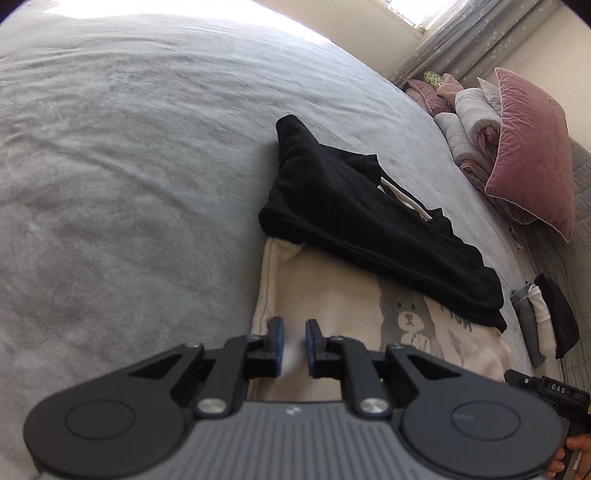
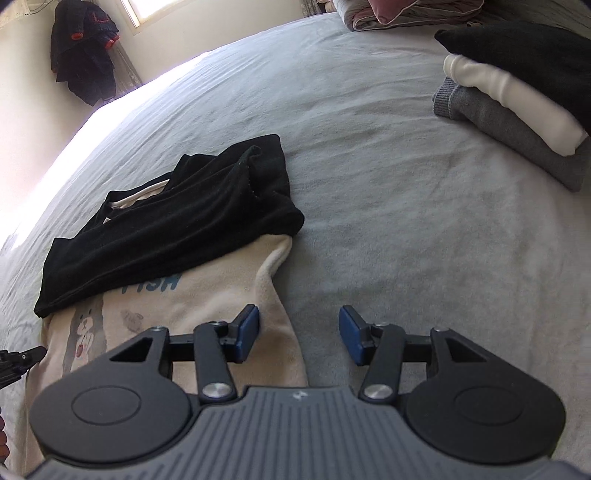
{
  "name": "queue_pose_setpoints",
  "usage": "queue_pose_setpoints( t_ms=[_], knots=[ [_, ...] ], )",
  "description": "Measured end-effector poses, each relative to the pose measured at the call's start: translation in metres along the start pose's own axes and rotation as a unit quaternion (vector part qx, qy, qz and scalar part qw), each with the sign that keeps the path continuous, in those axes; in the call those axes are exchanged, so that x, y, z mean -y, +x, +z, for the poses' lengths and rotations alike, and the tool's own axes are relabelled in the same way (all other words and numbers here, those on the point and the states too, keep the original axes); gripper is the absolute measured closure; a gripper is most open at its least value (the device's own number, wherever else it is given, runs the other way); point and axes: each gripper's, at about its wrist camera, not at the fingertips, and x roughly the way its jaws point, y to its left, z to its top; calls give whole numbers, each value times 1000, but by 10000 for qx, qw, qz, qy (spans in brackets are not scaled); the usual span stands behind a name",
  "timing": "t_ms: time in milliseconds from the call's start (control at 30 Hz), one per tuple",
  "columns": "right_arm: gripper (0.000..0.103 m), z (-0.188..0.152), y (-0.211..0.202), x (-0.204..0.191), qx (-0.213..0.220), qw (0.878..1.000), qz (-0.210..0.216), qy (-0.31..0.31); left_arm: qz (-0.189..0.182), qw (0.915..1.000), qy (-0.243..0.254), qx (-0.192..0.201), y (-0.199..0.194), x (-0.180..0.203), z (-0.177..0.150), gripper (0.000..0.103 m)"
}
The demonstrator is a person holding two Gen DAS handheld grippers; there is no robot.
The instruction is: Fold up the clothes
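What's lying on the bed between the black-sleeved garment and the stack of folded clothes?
Nothing: in the right wrist view only bare grey bedspread separates the garment from the folded stack.

"DAS" marks the right claw (image 1: 554,391); the cream garment (image 2: 207,295) reads "FISH" (upside down).

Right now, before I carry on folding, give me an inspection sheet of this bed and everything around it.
Surface: grey bedspread, lightly wrinkled.
Job's things: cream garment with a bear print lies flat; its black sleeves are folded across the upper part.
Clutter: folded stack of grey, white and black items to the right; pink pillow and rolled bedding at the head of the bed.
Grippers: left gripper open by a narrow gap over the cream garment, nothing pinched; right gripper open over the garment's right edge.
Cables: nothing seen.
Surroundings: curtained window; dark clothing hanging by the wall.
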Motion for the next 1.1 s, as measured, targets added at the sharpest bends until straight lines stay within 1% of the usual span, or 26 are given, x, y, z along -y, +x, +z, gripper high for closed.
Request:
queue_pose_setpoints(
  t_ms=[100, 233, 300, 367, 433, 467, 500, 600, 667, 700, 733, 767, 833, 867, 900, 933, 967, 1033, 1100],
  knots=[
    [51, -15, -13, 4, -382, 9992, 73, -56, -160, 9993, -168, -295, -17, -6, -18, 90],
    [51, -33, -30, 6, -937, 9953, 186, -160, -238, 9964, -114, -803, -34, -8, -49, 90],
    [51, -42, -37, 11, -1076, 9935, 350, -98, -324, 9956, -53, -875, -47, -10, -68, 90],
    [54, -53, -45, 18, -1192, 9914, 546, 7, -480, 9948, -243, -868, -56, -16, -81, 90],
    [61, -63, -52, 28, -1243, 9894, 730, 139, -723, 9917, -555, -904, -64, -27, -93, 90],
    [62, -68, -55, 34, -1262, 9880, 855, 233, -859, 9873, -805, -1068, -65, -33, -100, 90],
    [64, -73, -58, 39, -1274, 9865, 971, 328, -993, 9846, -937, -1089, -66, -39, -106, 90],
    [69, -87, -65, 58, -1242, 9790, 1402, 809, -1317, 9775, -1341, -960, -69, -53, -118, 91],
    [77, -95, -67, 67, -1160, 9743, 1608, 1067, -1471, 9713, -1607, -955, -68, -59, -123, 92],
    [88, -98, -68, 70, -1166, 9726, 1655, 1143, -1566, 9670, -1738, -1006, -67, -59, -125, 93],
    [92, -97, -71, 71, -1157, 9704, 1739, 1208, -1617, 9643, -1799, -1075, -68, -57, -126, 100],
    [92, -97, -75, 72, -1149, 9682, 1824, 1273, -1664, 9617, -1854, -1144, -70, -55, -126, 103],
    [93, -95, -82, 73, -1121, 9632, 2006, 1398, -1891, 9576, -1952, -960, -84, -48, -122, 103],
    [93, -91, -91, 73, -1035, 9601, 2172, 1427, -2006, 9552, -2000, -860, -92, -45, -120, 103],
    [93, -86, -100, 71, -932, 9588, 2290, 1401, -2231, 9500, -2065, -718, -102, -44, -118, 103],
    [93, -80, -109, 68, -832, 9576, 2397, 1366, -2381, 9467, -2085, -608, -110, -42, -116, 103],
    [93, -76, -117, 65, -756, 9588, 2427, 1273, -2382, 9487, -2009, -528, -117, -39, -114, 103],
    [93, -69, -128, 59, -698, 9634, 2353, 1076, -2358, 9535, -1842, -371, -131, -32, -111, 103],
    [93, -69, -129, 55, -693, 9694, 2195, 858, -1902, 9675, -1629, -353, -131, -31, -114, 103]
  ],
)
